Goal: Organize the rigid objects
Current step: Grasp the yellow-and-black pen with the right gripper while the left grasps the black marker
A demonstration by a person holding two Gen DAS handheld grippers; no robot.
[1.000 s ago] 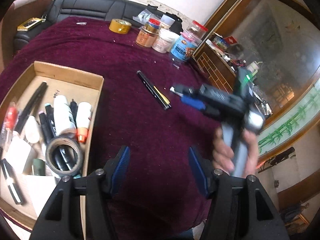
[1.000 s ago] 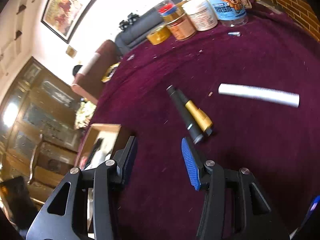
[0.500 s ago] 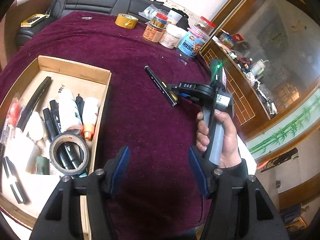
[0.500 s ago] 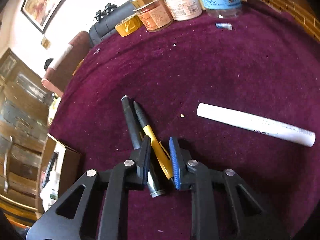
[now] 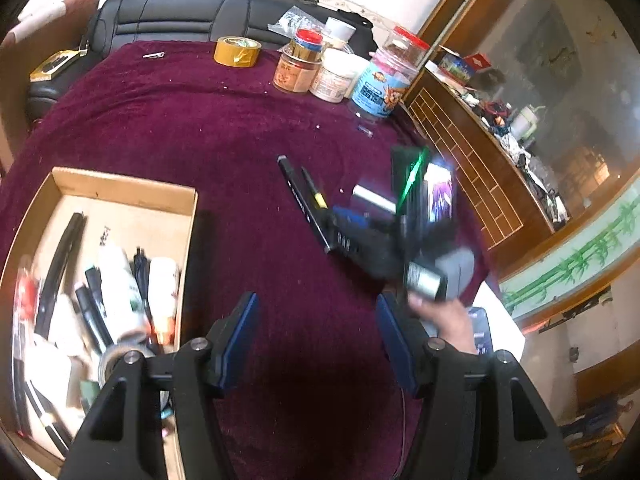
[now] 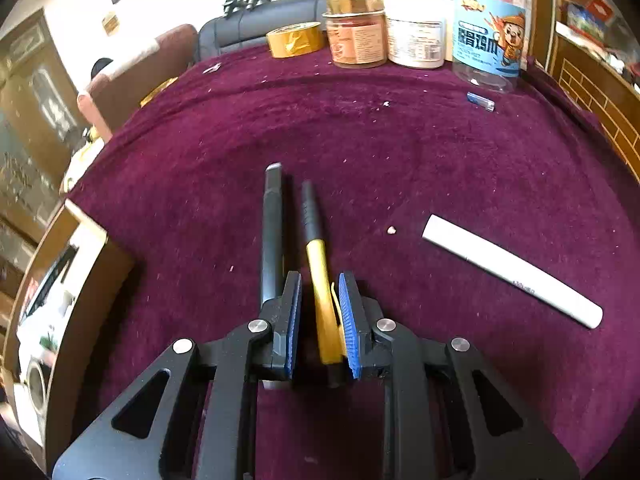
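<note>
Ahead of the right claw [image 6: 319, 306] the maroon counter [image 6: 400, 152] lies bare up to the tape roll [image 6: 295, 39] and jars [image 6: 416, 32] lining its far edge. A black marker [image 6: 272, 224] lies just left of it, a white pen [image 6: 512, 270] to the right, and the cardboard box [image 6: 86, 280] walls off the far left.

Left tool [image 5: 316, 336]: bottom centre, blue pads apart, nothing between them, above bare maroon worktop [image 5: 192, 128].
Cardboard box [image 5: 128, 192]: 8 o'clock; holds markers, white bottles, tape roll, blurred.
Black pen [image 5: 298, 196] and yellow-banded pen [image 5: 314, 190]: centre, side by side, pointing toward 11 o'clock.
Right tool [image 5: 340, 220]: 3 o'clock of centre, blurred, at the pens' near ends; grip not readable here. Hand [image 5: 448, 320] on its handle.
White tube [image 5: 372, 198]: just beyond right tool.
Yellow tape roll [image 5: 237, 52]: 12 o'clock.
Jars [image 5: 340, 74]: 1 o'clock, clustered at far edge.
</note>
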